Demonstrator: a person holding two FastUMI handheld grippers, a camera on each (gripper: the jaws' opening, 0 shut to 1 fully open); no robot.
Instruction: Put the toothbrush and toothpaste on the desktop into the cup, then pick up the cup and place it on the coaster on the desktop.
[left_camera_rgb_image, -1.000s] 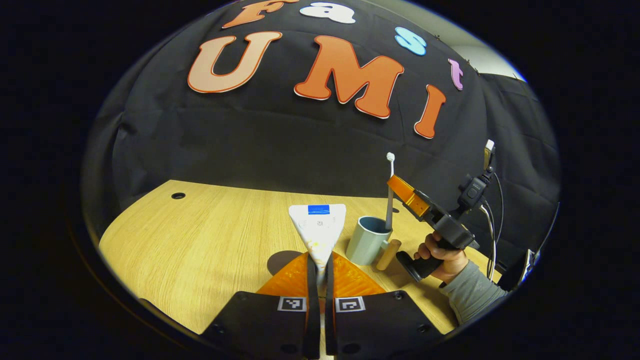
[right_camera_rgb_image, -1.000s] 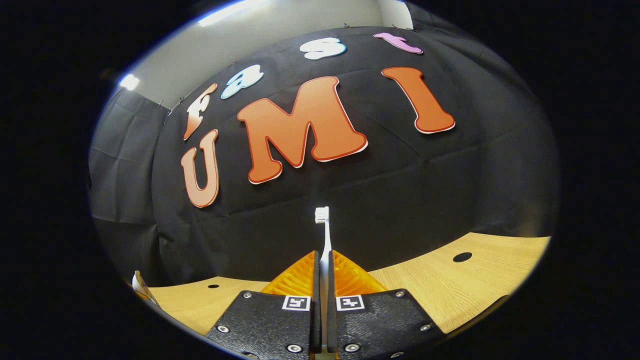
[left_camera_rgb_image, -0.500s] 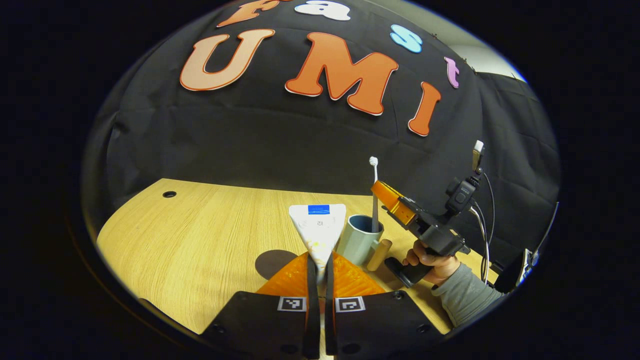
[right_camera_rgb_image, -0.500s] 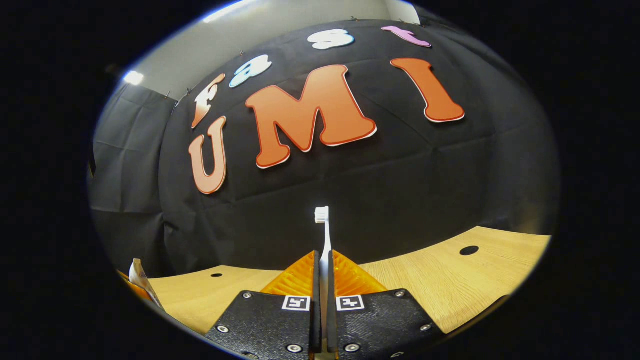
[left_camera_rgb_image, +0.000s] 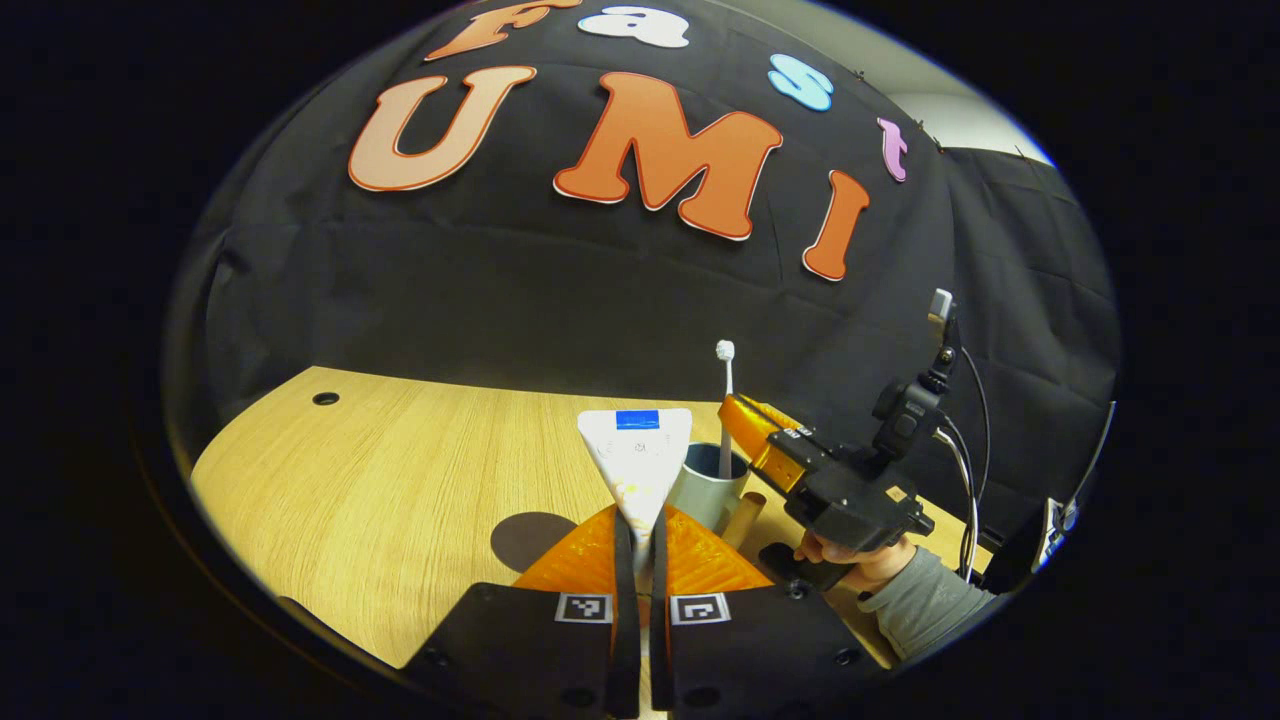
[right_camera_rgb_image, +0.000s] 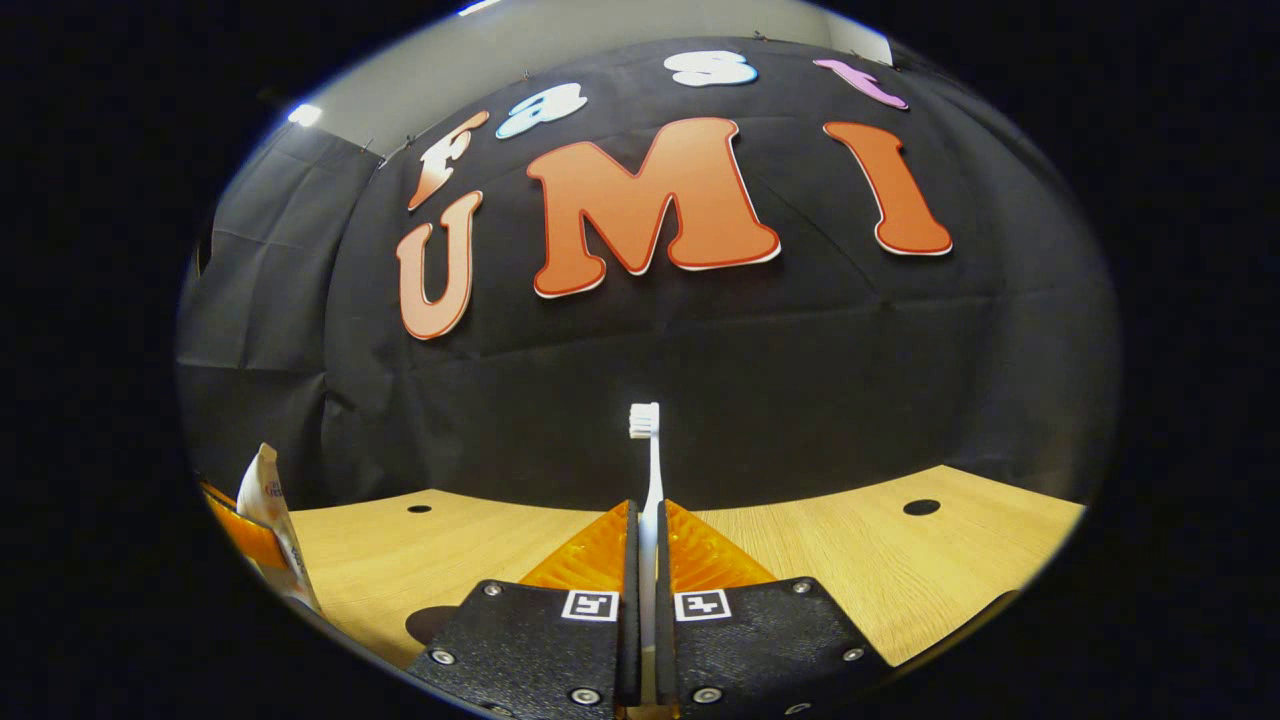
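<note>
Left gripper: fingers clamped on toothpaste tube.
Right gripper: closed on white toothbrush, handle lowered into cup.

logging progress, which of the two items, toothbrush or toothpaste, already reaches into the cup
The toothbrush: its handle dips into the cup. The toothpaste sits beside it, in the left gripper.

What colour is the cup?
The cup is pale grey-blue, seen best in the left gripper view.

My worktop is pale wood with visible grain and a matt finish. The toothpaste tube looks smooth and glossy, the cup matt, the toothbrush plain white plastic.
</note>
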